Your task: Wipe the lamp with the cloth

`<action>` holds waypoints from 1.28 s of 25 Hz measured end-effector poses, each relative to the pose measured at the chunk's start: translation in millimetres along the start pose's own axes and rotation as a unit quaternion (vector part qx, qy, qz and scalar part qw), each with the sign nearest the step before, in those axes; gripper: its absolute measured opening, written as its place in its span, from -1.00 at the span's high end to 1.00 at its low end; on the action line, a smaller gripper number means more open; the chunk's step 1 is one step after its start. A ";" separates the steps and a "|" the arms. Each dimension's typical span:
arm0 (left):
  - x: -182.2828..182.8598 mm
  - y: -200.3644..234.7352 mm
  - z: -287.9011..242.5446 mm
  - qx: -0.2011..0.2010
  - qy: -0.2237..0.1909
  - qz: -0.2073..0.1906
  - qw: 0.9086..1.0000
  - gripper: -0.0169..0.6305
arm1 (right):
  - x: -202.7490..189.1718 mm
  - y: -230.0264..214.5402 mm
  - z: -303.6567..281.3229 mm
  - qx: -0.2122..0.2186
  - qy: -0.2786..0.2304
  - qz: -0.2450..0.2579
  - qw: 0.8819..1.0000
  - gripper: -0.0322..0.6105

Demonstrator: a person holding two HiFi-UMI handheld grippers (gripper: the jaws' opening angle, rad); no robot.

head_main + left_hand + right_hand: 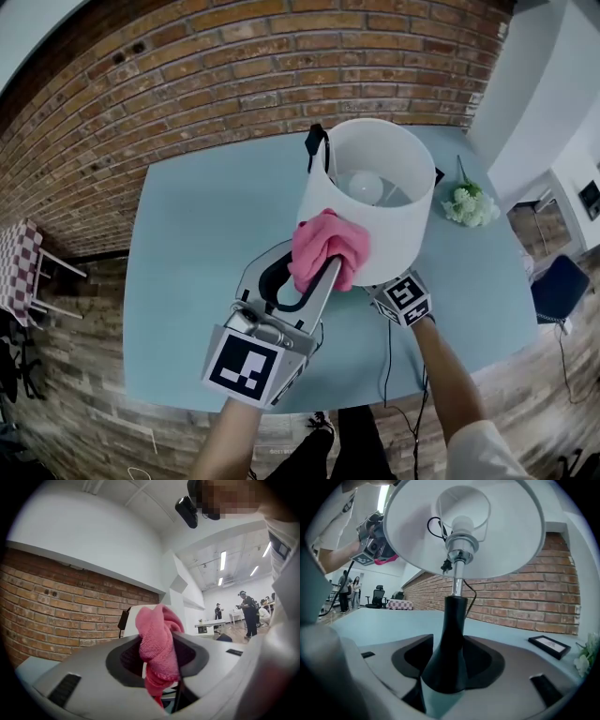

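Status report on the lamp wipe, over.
Left gripper shut on pink cloth, cloth at lamp shade outer wall. Right gripper jaws either side of black lamp base, grip unclear. Flowers, picture frame clear of it.

I locate the cloth (328, 246), pink and bunched, at centre frame, against the lower left of the upright white-shaded lamp (394, 234).

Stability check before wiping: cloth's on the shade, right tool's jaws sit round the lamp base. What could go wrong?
1. The right tool doesn't look clamped on the black base; the cloth pushing on the shade could tip it over.
2. The cord hangs off the table by the right tool and could snag.
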State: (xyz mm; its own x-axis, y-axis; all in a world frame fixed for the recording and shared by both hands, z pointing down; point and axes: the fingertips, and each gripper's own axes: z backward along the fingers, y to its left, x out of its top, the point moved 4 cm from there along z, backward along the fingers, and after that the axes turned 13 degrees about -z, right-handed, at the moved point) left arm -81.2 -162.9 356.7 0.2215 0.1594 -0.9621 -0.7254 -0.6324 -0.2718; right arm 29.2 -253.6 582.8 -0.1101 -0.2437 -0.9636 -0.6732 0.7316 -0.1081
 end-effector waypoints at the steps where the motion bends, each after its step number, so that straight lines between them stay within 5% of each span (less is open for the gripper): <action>1: -3.6 -1.2 0.9 -0.001 0.004 0.002 1.000 0.45 | 0.2 -0.3 -1.4 0.005 0.001 0.001 1.000 0.20; 7: -23.6 -6.9 3.8 -0.005 0.019 0.005 1.000 0.45 | 3.4 0.5 -11.4 -0.002 -0.009 -0.004 1.000 0.40; 22: -57.0 -14.7 11.4 -0.008 0.034 0.014 0.999 0.45 | 5.1 -1.9 -12.4 -0.010 -0.025 -0.036 0.999 0.43; 25: -53.0 -15.4 19.7 -0.011 0.047 0.020 0.999 0.45 | 4.8 -1.4 -11.5 -0.027 -0.032 -0.049 0.998 0.43; 32: -3.8 5.0 37.5 -0.009 -0.003 -0.014 1.000 0.46 | 2.3 10.1 -13.2 -0.122 -0.063 -0.101 0.985 0.44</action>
State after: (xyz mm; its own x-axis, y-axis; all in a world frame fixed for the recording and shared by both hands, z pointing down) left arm -110.1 -138.2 358.1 0.2382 0.1815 -0.9541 -0.7072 -0.6410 -0.2984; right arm 12.5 -255.2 582.8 0.1258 -0.2764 -0.9528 -0.8293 0.4978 -0.2539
